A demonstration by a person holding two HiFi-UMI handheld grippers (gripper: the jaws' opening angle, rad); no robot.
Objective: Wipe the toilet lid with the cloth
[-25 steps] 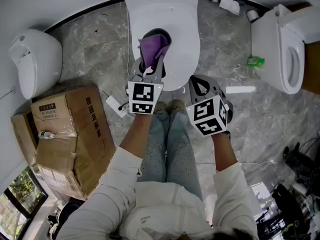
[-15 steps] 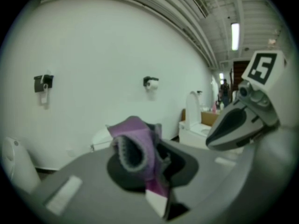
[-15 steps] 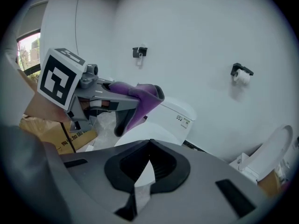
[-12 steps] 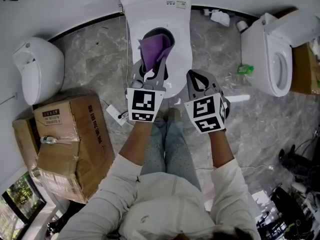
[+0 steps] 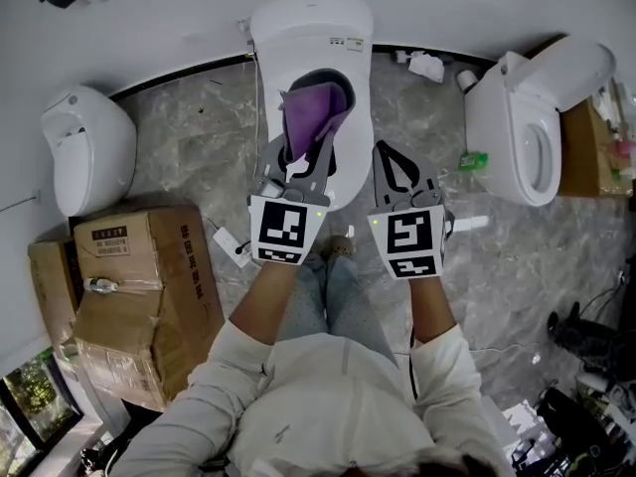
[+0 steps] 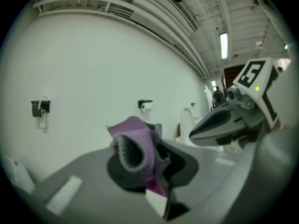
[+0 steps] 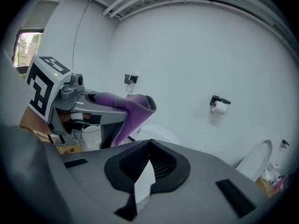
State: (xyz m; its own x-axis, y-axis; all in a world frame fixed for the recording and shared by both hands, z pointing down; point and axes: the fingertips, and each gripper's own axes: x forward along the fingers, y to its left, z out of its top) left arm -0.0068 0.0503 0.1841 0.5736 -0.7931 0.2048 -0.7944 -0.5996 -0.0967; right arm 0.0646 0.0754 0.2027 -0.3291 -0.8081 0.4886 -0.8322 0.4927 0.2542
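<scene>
The person stands facing a white toilet, its closed toilet lid [image 5: 360,127] just in front of the feet, a gripper held out in each hand side by side at about the same height.

The left gripper [image 5: 301,162] has its jaws clamped on a purple cloth [image 5: 313,115]. Only a pinched fold sits between the pads; the rest bunches up beyond the fingertips. Seen from above, the cloth lies over the middle of the lid, and its long axis runs along the line of the gripper, from the fingertips away from the person towards the wall behind the toilet. In the left gripper view it stands up from the jaws as a crumpled roll with its grey inner side showing. From the right gripper view its top edge folds over the left jaws while a tail droops down below them; the lower end is hidden, so I cannot tell whether it touches the lid.

The right gripper [image 5: 390,162] hangs just beside the left one, over the lid's right edge, jaws closed together with nothing between them.

A cardboard box [image 5: 139,286] sits on the marble floor [image 5: 199,137] to the left, and a second toilet [image 5: 527,132] stands well apart on the right.
</scene>
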